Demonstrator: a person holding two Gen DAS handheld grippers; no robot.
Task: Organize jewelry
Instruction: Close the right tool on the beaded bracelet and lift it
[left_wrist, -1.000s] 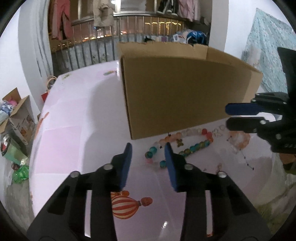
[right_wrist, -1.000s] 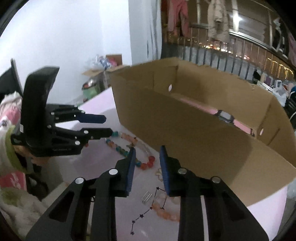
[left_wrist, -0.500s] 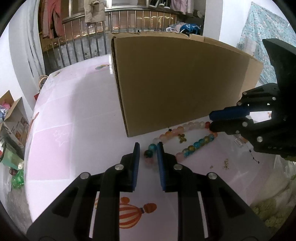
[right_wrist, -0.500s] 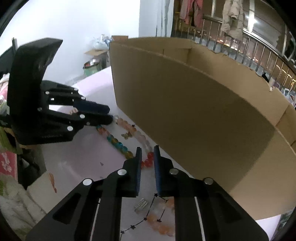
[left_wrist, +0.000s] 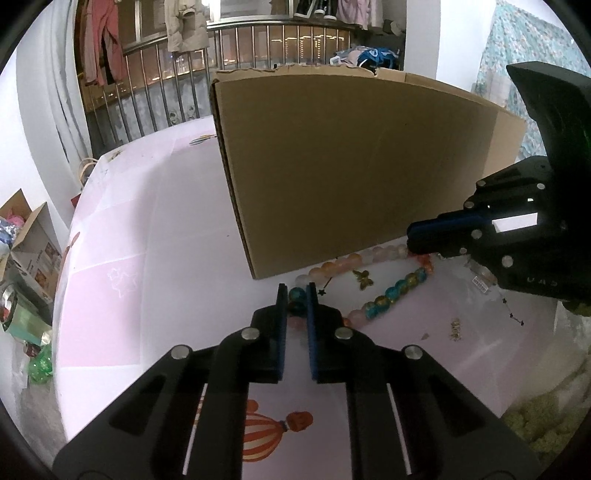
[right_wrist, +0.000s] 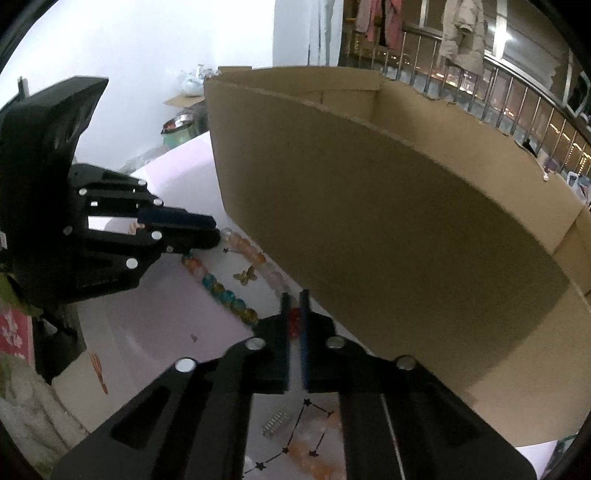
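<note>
A bead necklace (left_wrist: 391, 291) of pink, orange and teal beads lies in a loop on the pink table, against the front wall of a cardboard box (left_wrist: 354, 162). My left gripper (left_wrist: 296, 295) is shut on a teal bead at the loop's left end. My right gripper (right_wrist: 294, 308) is shut on the red beads at the other end; it also shows in the left wrist view (left_wrist: 417, 240). The necklace also shows in the right wrist view (right_wrist: 229, 291). A small gold butterfly charm (left_wrist: 362, 278) lies inside the loop.
A thin black star chain (right_wrist: 291, 439) and a small silver clip (right_wrist: 275, 422) lie under my right gripper. Small gold bits (left_wrist: 455, 328) lie on the table at right. The tablecloth has a balloon print (left_wrist: 269, 432). A railing (left_wrist: 221, 66) stands behind the box.
Both grippers moved down and forward to the necklace and closed, the left on its teal end bead, the right on its red beads.
</note>
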